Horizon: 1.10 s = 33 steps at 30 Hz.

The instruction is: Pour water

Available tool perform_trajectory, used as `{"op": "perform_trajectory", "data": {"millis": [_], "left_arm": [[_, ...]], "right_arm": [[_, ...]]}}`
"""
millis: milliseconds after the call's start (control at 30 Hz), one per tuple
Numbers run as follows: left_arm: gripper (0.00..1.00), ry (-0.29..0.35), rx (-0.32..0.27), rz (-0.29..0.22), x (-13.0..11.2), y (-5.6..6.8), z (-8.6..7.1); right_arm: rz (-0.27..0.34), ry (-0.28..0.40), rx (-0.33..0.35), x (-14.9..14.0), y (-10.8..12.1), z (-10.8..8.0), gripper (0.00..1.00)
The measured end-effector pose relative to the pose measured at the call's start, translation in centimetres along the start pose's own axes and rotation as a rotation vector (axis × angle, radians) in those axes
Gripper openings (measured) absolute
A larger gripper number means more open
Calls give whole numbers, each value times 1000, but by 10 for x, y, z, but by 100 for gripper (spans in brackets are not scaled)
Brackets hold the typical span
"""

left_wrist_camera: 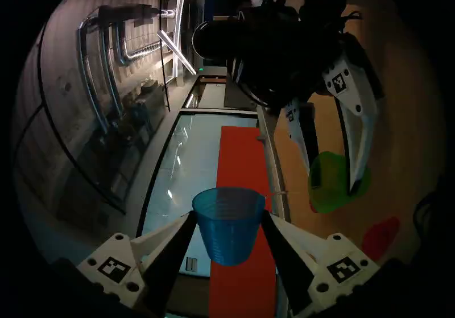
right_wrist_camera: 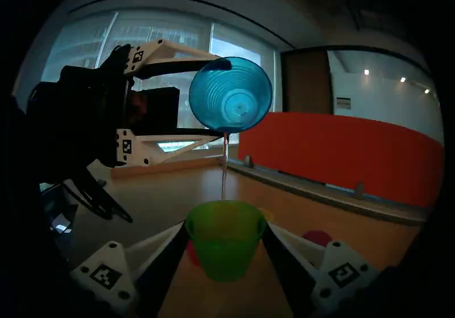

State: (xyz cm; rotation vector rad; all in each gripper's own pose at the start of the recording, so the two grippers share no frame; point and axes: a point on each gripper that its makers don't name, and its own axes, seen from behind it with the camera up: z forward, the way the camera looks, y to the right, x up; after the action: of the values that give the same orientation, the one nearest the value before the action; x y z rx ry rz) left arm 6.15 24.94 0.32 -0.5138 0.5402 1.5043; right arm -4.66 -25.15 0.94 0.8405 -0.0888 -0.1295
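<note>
**While the blue cup (right_wrist_camera: pixel 230 94) tips, water (right_wrist_camera: pixel 224 167) falls**

Its long axis lies near horizontal, mouth tipped down over the upright green cup (right_wrist_camera: pixel 226 239) directly below. The left gripper (left_wrist_camera: pixel 228 215) pinches the blue cup between its 2 fingers. The right gripper (right_wrist_camera: pixel 226 227) pinches the green one above a wooden table (right_wrist_camera: pixel 153 198).

The wooden counter (right_wrist_camera: pixel 170 190) spans the lower middle of the right gripper view, brown and smooth. An orange-red partition (right_wrist_camera: pixel 347 153) stands along its far edge at right. A small red object (right_wrist_camera: pixel 317 236), too blurred to name, lies on the counter at lower right.
</note>
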Motion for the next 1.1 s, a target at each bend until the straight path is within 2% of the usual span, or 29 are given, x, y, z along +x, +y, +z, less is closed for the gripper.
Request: {"op": "perform_trajectory", "data": {"millis": [367, 667, 1100], "left_arm": [[83, 1, -1, 40, 2, 0, 2], [83, 1, -9, 49, 4, 7, 2], [83, -2, -11, 55, 2, 10, 1]], "right_arm": [[0, 2, -1, -2, 1, 0, 90], [-1, 1, -1, -2, 1, 1, 90], [-2, 2, -3, -1, 1, 1, 90]]}}
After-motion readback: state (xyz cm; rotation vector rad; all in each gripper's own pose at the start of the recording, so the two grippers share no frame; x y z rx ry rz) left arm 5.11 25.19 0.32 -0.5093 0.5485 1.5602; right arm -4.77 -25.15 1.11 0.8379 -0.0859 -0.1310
